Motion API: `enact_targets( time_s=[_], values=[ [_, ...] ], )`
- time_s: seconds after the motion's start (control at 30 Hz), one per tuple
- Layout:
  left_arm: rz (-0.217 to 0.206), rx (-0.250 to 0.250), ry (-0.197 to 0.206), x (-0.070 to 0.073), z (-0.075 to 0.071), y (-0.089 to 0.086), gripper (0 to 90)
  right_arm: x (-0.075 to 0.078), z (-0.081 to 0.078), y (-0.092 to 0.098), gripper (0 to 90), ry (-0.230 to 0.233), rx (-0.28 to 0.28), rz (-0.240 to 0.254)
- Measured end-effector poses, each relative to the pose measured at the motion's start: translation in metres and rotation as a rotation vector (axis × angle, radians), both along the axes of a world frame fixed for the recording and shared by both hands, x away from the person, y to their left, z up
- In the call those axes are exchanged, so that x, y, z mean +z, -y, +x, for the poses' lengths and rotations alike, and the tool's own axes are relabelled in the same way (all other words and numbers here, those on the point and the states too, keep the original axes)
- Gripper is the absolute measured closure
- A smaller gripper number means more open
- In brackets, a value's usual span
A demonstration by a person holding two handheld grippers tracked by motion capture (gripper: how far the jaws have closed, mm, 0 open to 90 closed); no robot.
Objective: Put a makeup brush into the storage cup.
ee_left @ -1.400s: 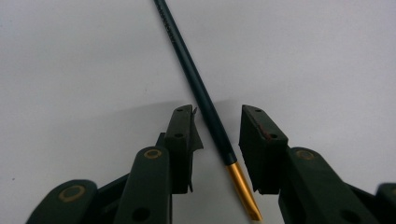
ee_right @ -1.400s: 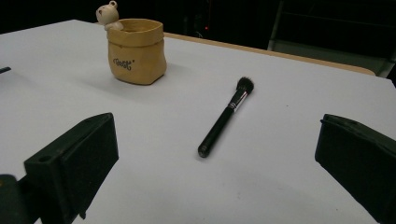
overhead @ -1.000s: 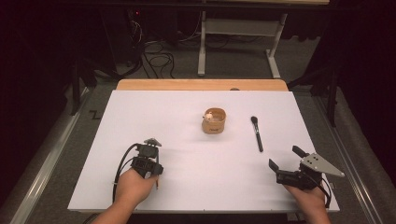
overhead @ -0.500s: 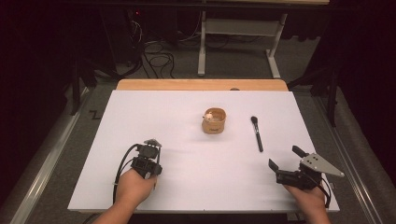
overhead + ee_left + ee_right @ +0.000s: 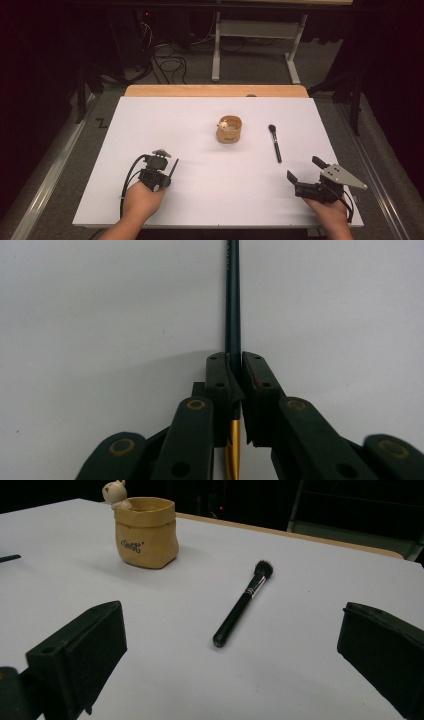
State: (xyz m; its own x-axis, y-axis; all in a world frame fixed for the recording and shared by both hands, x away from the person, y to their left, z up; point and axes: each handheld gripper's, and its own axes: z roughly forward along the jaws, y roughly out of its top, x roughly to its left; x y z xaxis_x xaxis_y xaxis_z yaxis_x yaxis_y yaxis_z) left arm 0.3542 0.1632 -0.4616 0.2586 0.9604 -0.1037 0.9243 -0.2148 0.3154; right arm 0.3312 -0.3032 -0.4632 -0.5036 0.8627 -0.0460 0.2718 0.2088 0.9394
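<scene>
Since the earlier picture, the left claw point(image 5: 170, 169) has been moved a little toward the near edge of the surface point(image 5: 165, 120), and the thin stick point(image 5: 232, 300) has been carried with it. The right claw point(image 5: 306, 171) has been kept in the same place.

The left claw is closed on the thin stick, a dark one with a gold part near the hand. The stick is pinched by the very tips only, so it could be tipped or dropped if the hand is swung fast. In the high view the stick is seen poking up and away from the hand, low over the white surface.

The right claw is held wide open, with nothing in it, near the right front corner. The black brush point(image 5: 274, 143) is lying flat ahead of it, well apart from the little tan pot point(image 5: 229, 130). A small bear shape is seen on the pot's rim.

The pot looks light. It could be knocked over if the stick is pushed in at a slant or bumped against the rim. The brush is round, so it could be rolled away if it is nudged before it is pinched.
</scene>
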Motion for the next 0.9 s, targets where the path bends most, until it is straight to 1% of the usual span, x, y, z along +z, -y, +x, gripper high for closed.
enact_targets(
  time_s=[0.2,0.3,0.43,0.53,0.73,0.83,0.9],
  values=[
    [-0.014,-0.014,0.015,-0.001,-0.002,-0.002,82.8,0.0,0.0,0.001,0.2,0.001,-0.004,0.006],
    [-0.01,-0.033,0.03,-0.001,-0.004,-0.002,82.9,0.0,0.0,0.001,0.2,0.004,0.0,0.004],
    [-0.031,-0.041,0.042,-0.002,-0.005,-0.006,82.9,0.0,0.0,-0.001,0.2,-0.001,-0.001,0.0],
    [-0.035,-0.052,0.046,-0.003,-0.006,-0.007,83.0,-0.001,0.0,-0.001,0.2,-0.002,-0.001,-0.001],
    [-0.05,-0.052,0.056,-0.003,-0.007,-0.009,83.1,-0.002,0.0,0.0,0.2,-0.007,-0.003,-0.004],
    [-0.068,-0.044,0.063,-0.004,-0.008,-0.011,83.0,-0.002,0.001,0.0,0.3,-0.003,-0.002,-0.009],
    [-0.063,-0.055,0.068,-0.004,-0.008,-0.011,83.0,-0.002,0.0,-0.001,0.2,-0.011,-0.006,-0.004]
  ],
)
